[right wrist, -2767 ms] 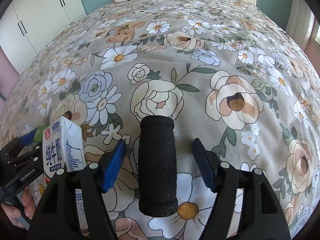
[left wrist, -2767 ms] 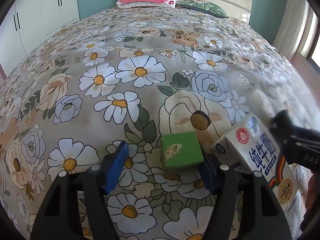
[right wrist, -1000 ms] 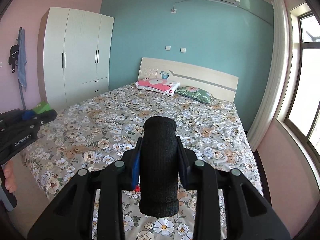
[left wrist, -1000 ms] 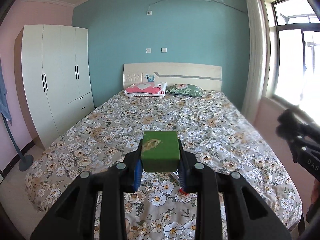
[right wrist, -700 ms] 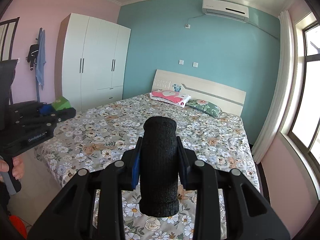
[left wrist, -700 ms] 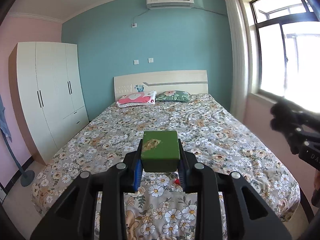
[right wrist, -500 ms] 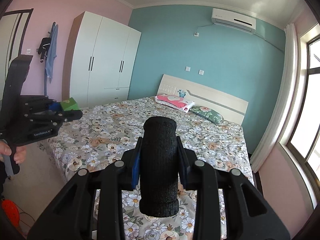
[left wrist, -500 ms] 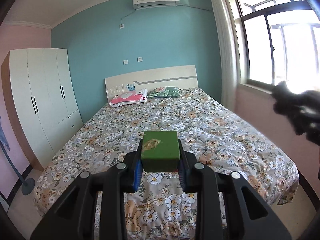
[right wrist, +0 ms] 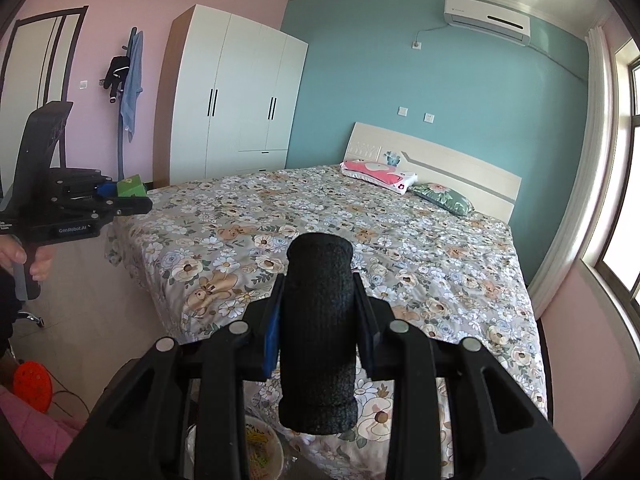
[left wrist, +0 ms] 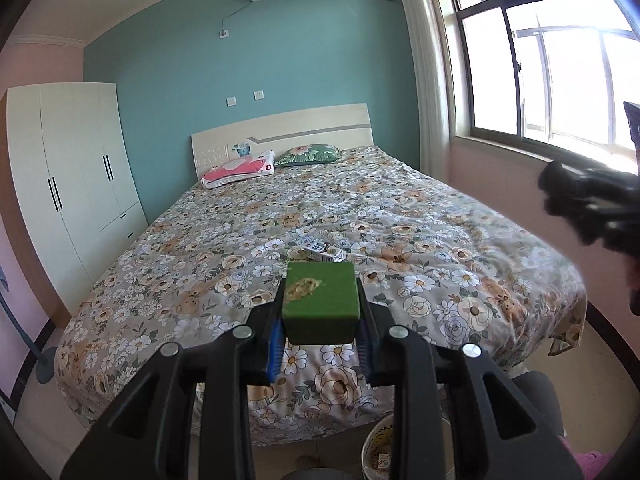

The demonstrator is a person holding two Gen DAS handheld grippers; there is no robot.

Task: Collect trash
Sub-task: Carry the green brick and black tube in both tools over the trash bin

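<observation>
While both grippers hang off the foot of the bed (left wrist: 400, 216), these lines place each thing against it:

Left gripper (left wrist: 320, 336): raised above the bed's foot end, its blue-padded fingers (left wrist: 276, 340) clamped on the two sides of a green block (left wrist: 320, 306).
Green block: upright between the fingers, a scuffed tan patch on its top face, clear of the quilt.
Right gripper (right wrist: 318, 332): off the bed's foot corner, fingers (right wrist: 271, 334) closed tight against a black foam roll (right wrist: 318, 336).
Black foam roll: standing on end in the grip, lower end hanging below the pads, off the bed.
Milk carton (left wrist: 320, 251): lying on its side on the flowered quilt, mid-bed toward the foot, just beyond the green block in the left wrist view.
Waste bin (right wrist: 260, 448): on the floor at the foot of the bed, below the right gripper, with colourful wrappers inside; its rim also shows low in the left view (left wrist: 380, 440).
Pillows (left wrist: 240, 168): a pink one and a green one at the head of the bed against the headboard.
Wardrobe (right wrist: 236, 100): white, against the wall on the bed's far side from the window (left wrist: 552, 52).
</observation>
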